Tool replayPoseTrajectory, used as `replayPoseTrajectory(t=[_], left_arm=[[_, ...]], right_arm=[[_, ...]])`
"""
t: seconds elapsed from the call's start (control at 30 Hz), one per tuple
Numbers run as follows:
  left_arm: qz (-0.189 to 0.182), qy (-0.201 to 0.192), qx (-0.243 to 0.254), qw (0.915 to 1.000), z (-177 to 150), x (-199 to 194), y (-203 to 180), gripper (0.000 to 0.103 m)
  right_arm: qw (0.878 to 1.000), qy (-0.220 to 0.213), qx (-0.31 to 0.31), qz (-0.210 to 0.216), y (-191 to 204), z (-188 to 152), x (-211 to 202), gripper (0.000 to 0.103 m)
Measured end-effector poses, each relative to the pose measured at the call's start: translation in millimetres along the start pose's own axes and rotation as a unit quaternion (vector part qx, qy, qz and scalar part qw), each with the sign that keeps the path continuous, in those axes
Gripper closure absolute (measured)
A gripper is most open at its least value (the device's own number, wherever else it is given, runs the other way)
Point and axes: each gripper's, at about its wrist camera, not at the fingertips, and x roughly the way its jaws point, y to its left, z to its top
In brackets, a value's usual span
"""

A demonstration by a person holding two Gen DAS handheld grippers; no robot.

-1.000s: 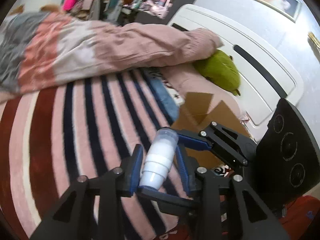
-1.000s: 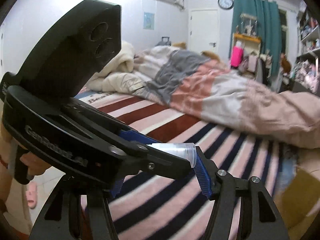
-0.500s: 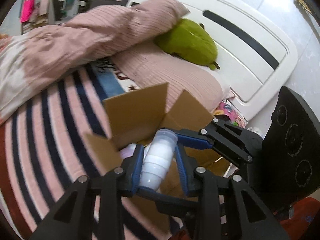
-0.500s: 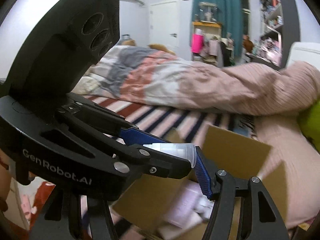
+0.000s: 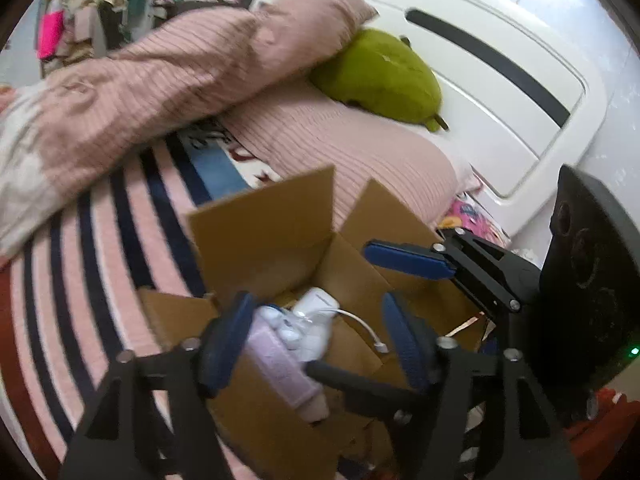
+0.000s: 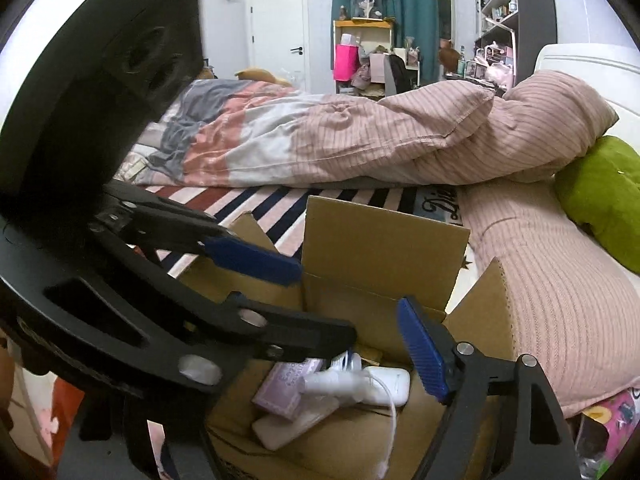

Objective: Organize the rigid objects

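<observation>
Where half a second ago both tools pinched the small white bottle between them above the bed, the left gripper (image 5: pixel 316 344) now hangs over the open cardboard box (image 6: pixel 380 248) with its jaws spread wide and nothing between them. The bottle (image 6: pixel 336 380) has dropped and lies on its side, motion-blurred, inside the box, touching the lilac carton (image 6: pixel 284 388) to its left and the white charger (image 6: pixel 390 384) with its cable to its right. The right gripper (image 6: pixel 320 360) is likewise released and empty above the box's near right part. I judge this item as placed; both tools are free for the next rigid object.

As for writing, the lilac carton's top bears print too blurred to read. Far right of the box, the bedsheet (image 6: pixel 450 204) shows dark script beginning "Di", the rest hidden by the pink pillow (image 6: pixel 552 300). Lettering on the left gripper's body is smeared beyond reading.
</observation>
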Motion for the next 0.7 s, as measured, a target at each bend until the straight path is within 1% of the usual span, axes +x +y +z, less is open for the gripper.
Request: replayPoseTrajectory(t=[0.03,0.1,0.13,0.2,0.23,0.3,0.33,0.37,0.4,0.5,0.53,0.6,0.7], left_arm=[[0.016,-0.011,-0.004,0.9998,-2.2,-8.0,1.9,0.030],[0.036,-0.030,-0.011,0.9988,-5.3,-21.5,5.1,0.028],[0.050,-0.047,-0.019,0.9974,-9.4,-33.9,8.2,0.027],[0.075,-0.072,-0.028,0.9942,-15.6,-50.4,12.2,0.021],[0.093,-0.086,-0.033,0.9914,-19.6,-60.2,14.0,0.021],[0.130,-0.109,-0.044,0.9845,-28.1,-78.2,18.1,0.021],[0.151,-0.123,-0.051,0.9795,-34.6,-89.9,21.2,0.020],[0.161,-0.132,-0.055,0.9764,-37.7,-96.3,23.5,0.019],[0.176,-0.144,-0.063,0.9717,-43.6,-106.1,27.5,0.018],[0.203,-0.165,-0.083,0.9616,-56.1,-125.9,40.0,0.016],[0.220,-0.174,-0.089,0.9557,-62.5,-133.6,44.2,0.015],[0.239,-0.186,-0.097,0.9482,-71.4,-143.2,49.8,0.014],[0.252,-0.193,-0.113,0.9416,-82.7,-152.1,59.3,0.013]], right_arm=[[1.000,-0.001,-0.002,-0.002,3.2,1.2,-0.4,0.023],[1.000,-0.006,-0.010,0.001,8.0,3.5,-3.2,0.018],[1.000,-0.008,-0.013,0.004,10.2,4.4,-4.5,0.018],[1.000,-0.014,-0.018,0.012,15.6,7.4,-8.0,0.017],[1.000,-0.018,-0.018,0.014,18.0,8.5,-10.1,0.017],[0.999,-0.038,-0.022,0.016,23.7,11.5,-16.6,0.013],[0.998,-0.049,-0.025,0.015,26.4,12.4,-20.3,0.007],[0.998,-0.057,-0.029,0.014,28.5,13.3,-23.6,0.002],[0.997,-0.065,-0.034,0.013,31.8,15.7,-27.3,0.001],[0.996,-0.074,-0.038,0.021,39.6,20.7,-34.1,0.000],[0.996,-0.077,-0.035,0.024,41.4,21.8,-35.7,0.000],[0.996,-0.077,-0.026,0.030,44.2,23.7,-37.0,0.000],[0.997,-0.075,-0.013,0.028,45.9,22.6,-36.3,0.000]])
